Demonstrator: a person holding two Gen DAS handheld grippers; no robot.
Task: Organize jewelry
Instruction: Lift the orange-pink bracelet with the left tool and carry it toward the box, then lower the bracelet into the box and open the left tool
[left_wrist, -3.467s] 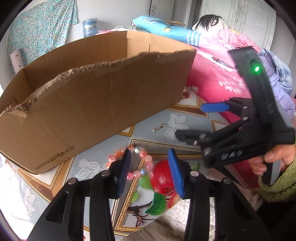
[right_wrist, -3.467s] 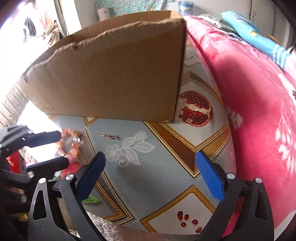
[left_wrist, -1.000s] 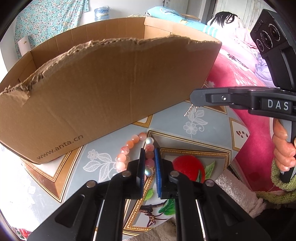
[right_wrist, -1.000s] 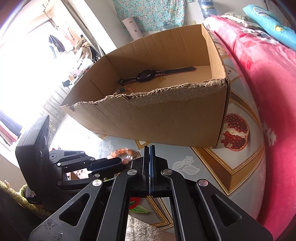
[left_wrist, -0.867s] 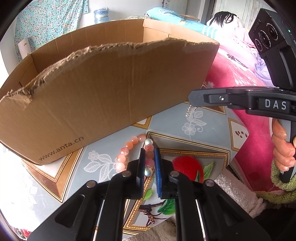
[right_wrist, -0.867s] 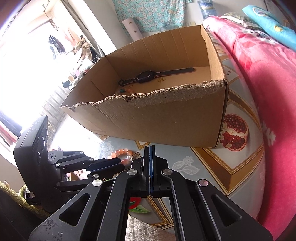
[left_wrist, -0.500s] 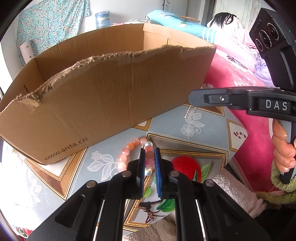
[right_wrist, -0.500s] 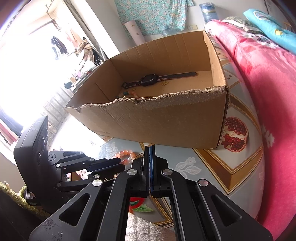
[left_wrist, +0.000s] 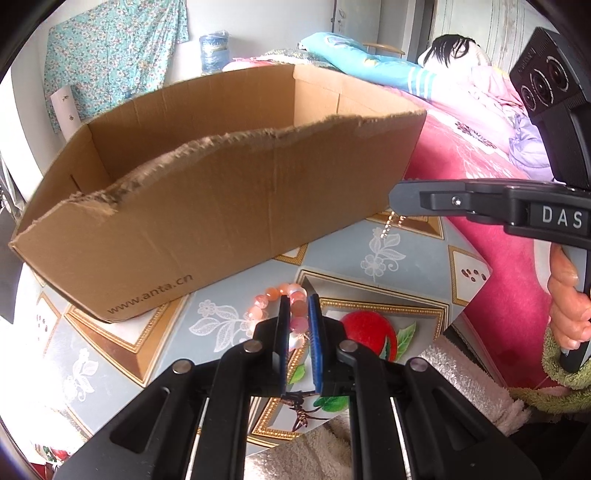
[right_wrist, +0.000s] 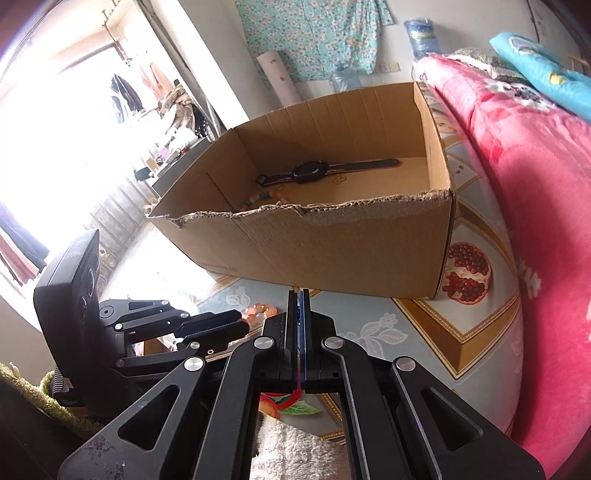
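My left gripper (left_wrist: 298, 306) is shut on a pink bead bracelet (left_wrist: 275, 301) and holds it above the patterned tablecloth, in front of the cardboard box (left_wrist: 229, 199). My right gripper (right_wrist: 299, 295) is shut on a small silver chain (left_wrist: 391, 225), which hangs from its tip in the left wrist view. The chain is hidden in the right wrist view. The open box (right_wrist: 369, 254) holds a black watch (right_wrist: 314, 171) and another bead bracelet (right_wrist: 262, 197). The left gripper (right_wrist: 240, 321) also shows in the right wrist view with the bracelet (right_wrist: 258, 308).
A pink blanket (right_wrist: 535, 221) lies along the right of the table. A white fluffy towel (right_wrist: 295, 450) hangs at the table's near edge. The tablecloth (left_wrist: 388, 266) has fruit prints. A floral cloth (right_wrist: 314, 33) hangs on the far wall.
Both grippers have closed, the left on the bracelet and the right on the chain. They have risen since, so more of the box's inside shows.
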